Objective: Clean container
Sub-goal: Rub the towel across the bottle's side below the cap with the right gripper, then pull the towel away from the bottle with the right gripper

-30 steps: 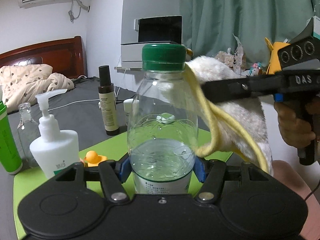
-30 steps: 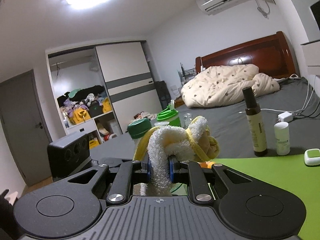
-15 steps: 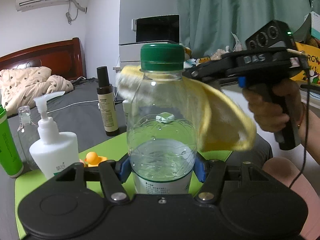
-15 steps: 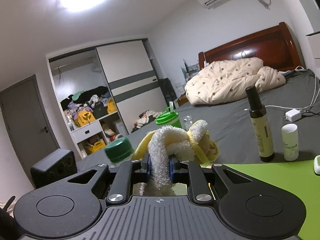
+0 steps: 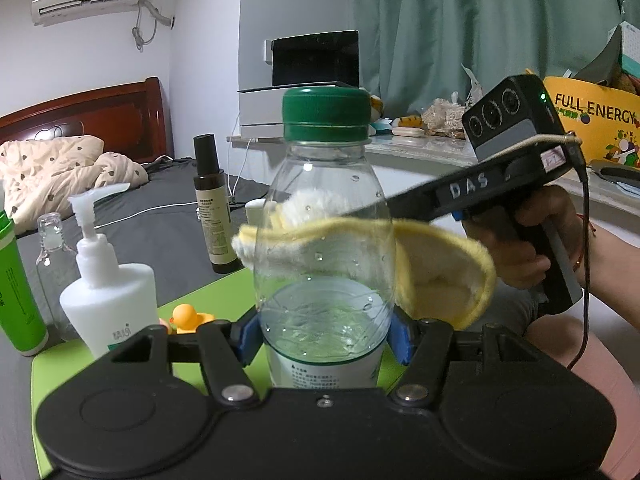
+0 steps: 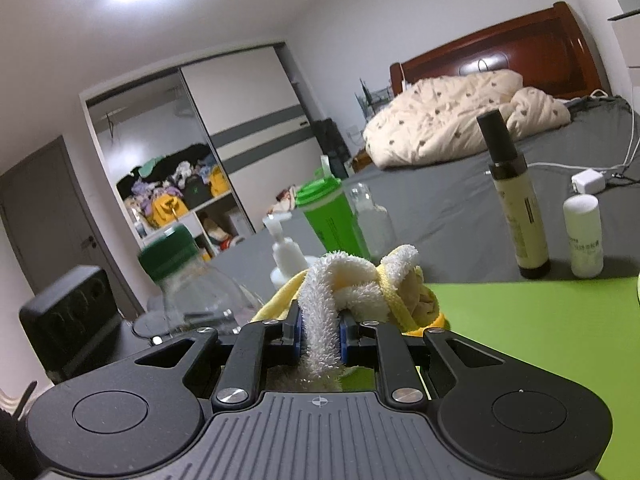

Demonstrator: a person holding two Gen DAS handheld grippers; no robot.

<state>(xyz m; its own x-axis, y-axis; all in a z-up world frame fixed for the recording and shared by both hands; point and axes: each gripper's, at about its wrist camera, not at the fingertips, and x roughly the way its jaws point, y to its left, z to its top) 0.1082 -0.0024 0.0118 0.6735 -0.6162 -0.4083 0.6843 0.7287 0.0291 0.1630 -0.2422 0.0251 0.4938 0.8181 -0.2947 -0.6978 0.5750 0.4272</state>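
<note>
**Bottle clamped in my left gripper, cloth pinched in my right**

I am holding the clear plastic bottle (image 5: 324, 264) upright at the centre of the left wrist view, with my left gripper (image 5: 325, 330) closing its blue pads (image 5: 245, 338) against the bottle's lower body on both sides. The green cap (image 5: 326, 114) is sitting on the neck, and water is filling roughly the lower part of the bottle.

From the right of that frame, my right gripper (image 5: 348, 212) is reaching in, carried by my right hand (image 5: 520, 240) on its handle. It is pinching the yellow-and-white cloth (image 5: 440, 268), which is lying against the far side of the bottle at mid-height and hanging out to the right of it; part of the cloth is showing through the clear wall.

In the right wrist view, the cloth (image 6: 320, 320) is bunching between the blue pads at lower centre, the jaws nearly together on it. The bottle (image 6: 200, 292) is appearing blurred at left of centre, just beside the cloth.

The green tabletop (image 5: 208, 292) is lying under the bottle. At the left of the left wrist view, a white pump bottle (image 5: 106, 292), a small yellow duck (image 5: 186, 316) and a green tumbler (image 5: 16, 292) are standing; a dark spray bottle (image 5: 212, 208) is standing further back, left of centre.
</note>
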